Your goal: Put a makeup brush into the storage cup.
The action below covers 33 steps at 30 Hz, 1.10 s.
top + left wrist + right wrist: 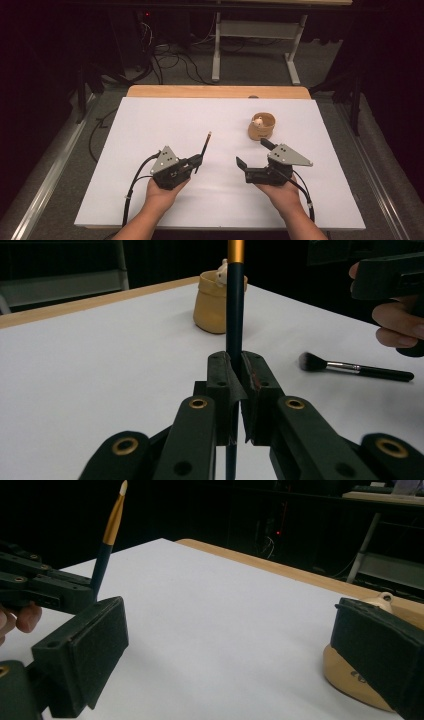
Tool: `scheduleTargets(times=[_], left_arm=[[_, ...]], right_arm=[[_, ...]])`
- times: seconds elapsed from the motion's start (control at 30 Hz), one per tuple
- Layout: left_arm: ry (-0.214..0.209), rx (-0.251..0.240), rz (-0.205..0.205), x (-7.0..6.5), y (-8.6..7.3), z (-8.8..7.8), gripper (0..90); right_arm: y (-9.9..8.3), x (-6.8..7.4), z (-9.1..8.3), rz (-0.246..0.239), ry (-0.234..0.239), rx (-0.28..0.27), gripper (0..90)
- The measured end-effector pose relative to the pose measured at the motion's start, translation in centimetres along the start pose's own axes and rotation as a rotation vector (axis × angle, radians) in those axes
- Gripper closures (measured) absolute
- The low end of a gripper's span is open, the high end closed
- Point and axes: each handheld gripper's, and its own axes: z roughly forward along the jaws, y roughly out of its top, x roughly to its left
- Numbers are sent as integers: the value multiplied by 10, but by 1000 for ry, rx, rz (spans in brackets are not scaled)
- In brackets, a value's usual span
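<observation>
My left gripper (196,161) is shut on a thin brush (206,144) with a dark blue handle, a gold ferrule and a pale tip that points away and up. The left gripper view has the handle (234,315) clamped between the closed jaws (235,365). My right gripper (254,154) is open with nothing between its pads, just in front of a tan cup (261,126). In the right gripper view the cup (350,677) sits behind the right pad (380,650), with the brush (112,530) at left. A black makeup brush (350,369) lies on the table below the right hand.
A white sheet (150,125) covers the table, with a wooden edge (200,91) at the back. The cup holds a small pale object (258,120). Cables and a desk frame (255,45) stand on the floor beyond.
</observation>
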Motion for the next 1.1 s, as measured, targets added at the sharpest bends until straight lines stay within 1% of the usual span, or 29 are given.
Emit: scheduleTargets(times=[0.03, 0.1, 0.2, 0.27, 0.3, 0.47, 0.87, 0.97, 1.07, 1.1], left_arm=[[-3, 1, 2, -1, 0, 1, 839], [-9, 4, 6, -2, 0, 2, 839], [-16, 4, 6, -4, 0, 4, 839], [-17, 3, 4, -4, 0, 5, 838], [-20, 1, 2, -4, 0, 6, 839], [-28, 3, 0, -7, 0, 9, 839], [-31, 11, -8, -5, -1, 11, 838], [-29, 16, -17, -1, 1, 13, 839], [-8, 27, 3, 4, 7, 17, 839], [0, 26, 4, 5, 9, 18, 839]], right_arm=[[0, 0, 0, -4, 3, -2, 39], [0, 1, 0, 3, 9, -3, 42], [-1, 1, 1, 3, 4, -4, 51], [-1, 1, 1, 15, 1, 5, 58], [-1, 1, 1, 10, 0, 3, 63], [-2, 1, 2, 22, 14, 2, 85], [-4, 1, 1, 37, 14, 2, 131], [-4, 0, 1, 36, 11, -2, 132], [-4, -1, 0, 41, 7, -3, 136], [-4, -2, 0, 42, 6, -5, 137]])
